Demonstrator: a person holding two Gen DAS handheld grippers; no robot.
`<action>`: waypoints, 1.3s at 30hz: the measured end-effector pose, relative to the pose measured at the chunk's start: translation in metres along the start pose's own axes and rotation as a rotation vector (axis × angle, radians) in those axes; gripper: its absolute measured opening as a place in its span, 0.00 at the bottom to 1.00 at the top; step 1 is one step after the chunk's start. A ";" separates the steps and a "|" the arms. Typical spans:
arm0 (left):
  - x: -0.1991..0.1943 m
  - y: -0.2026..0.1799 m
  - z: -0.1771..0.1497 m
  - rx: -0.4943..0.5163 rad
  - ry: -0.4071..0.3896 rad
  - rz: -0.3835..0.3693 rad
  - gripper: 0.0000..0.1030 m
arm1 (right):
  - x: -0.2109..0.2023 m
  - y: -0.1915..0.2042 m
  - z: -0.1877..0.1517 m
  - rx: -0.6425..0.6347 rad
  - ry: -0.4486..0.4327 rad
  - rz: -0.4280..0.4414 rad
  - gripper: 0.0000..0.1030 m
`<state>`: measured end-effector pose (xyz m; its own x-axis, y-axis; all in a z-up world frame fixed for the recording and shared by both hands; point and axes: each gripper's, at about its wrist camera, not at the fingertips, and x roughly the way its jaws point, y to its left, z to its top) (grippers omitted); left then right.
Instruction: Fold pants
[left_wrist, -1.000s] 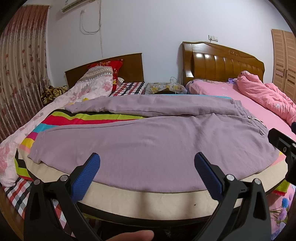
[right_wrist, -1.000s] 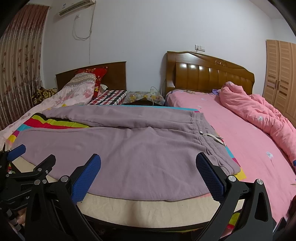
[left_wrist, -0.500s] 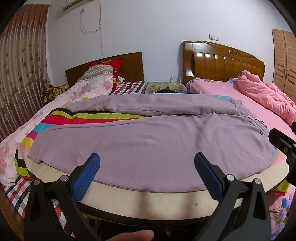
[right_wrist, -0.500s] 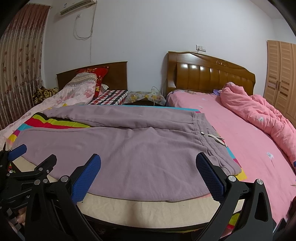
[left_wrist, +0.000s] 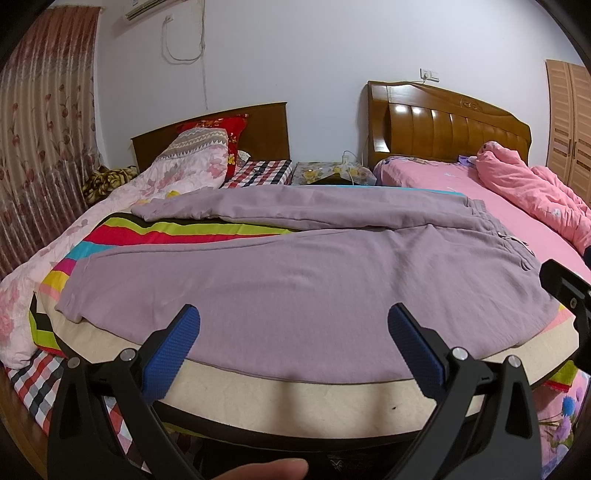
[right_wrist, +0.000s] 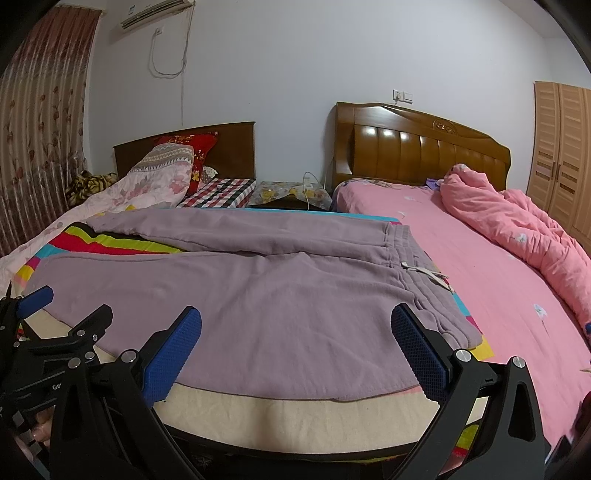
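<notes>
Mauve sweatpants (left_wrist: 295, 273) lie spread flat on the bed, legs pointing left, waistband with a white drawstring (right_wrist: 424, 271) on the right. The two legs are apart, striped bedding showing between them. My left gripper (left_wrist: 293, 343) is open and empty, just short of the near leg's front edge. My right gripper (right_wrist: 295, 343) is open and empty, before the near edge close to the waistband. The left gripper also shows at the left edge of the right wrist view (right_wrist: 55, 332).
The pants rest on a rainbow-striped blanket (left_wrist: 177, 236) over a cream board edge (left_wrist: 295, 398). A pink sheet (right_wrist: 498, 295) and a crumpled pink duvet (right_wrist: 517, 229) lie to the right. Pillows (left_wrist: 199, 147), two wooden headboards and a nightstand stand behind.
Both grippers have barely moved; the views shift very slightly. The pants lie as before.
</notes>
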<state>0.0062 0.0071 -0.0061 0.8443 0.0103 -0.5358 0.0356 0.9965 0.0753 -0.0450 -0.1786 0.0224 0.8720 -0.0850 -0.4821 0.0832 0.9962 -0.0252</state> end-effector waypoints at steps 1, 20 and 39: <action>0.000 0.000 0.000 0.000 0.001 0.000 0.99 | 0.000 0.001 0.000 -0.001 0.000 0.000 0.96; 0.000 -0.001 -0.002 0.005 0.004 -0.002 0.99 | 0.000 -0.001 -0.003 0.003 0.008 -0.014 0.96; 0.000 0.000 -0.001 0.005 0.005 -0.002 0.99 | 0.000 -0.004 -0.004 0.004 0.011 -0.015 0.96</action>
<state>0.0058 0.0068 -0.0076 0.8413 0.0090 -0.5404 0.0400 0.9961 0.0788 -0.0470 -0.1827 0.0194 0.8651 -0.0994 -0.4917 0.0977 0.9948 -0.0293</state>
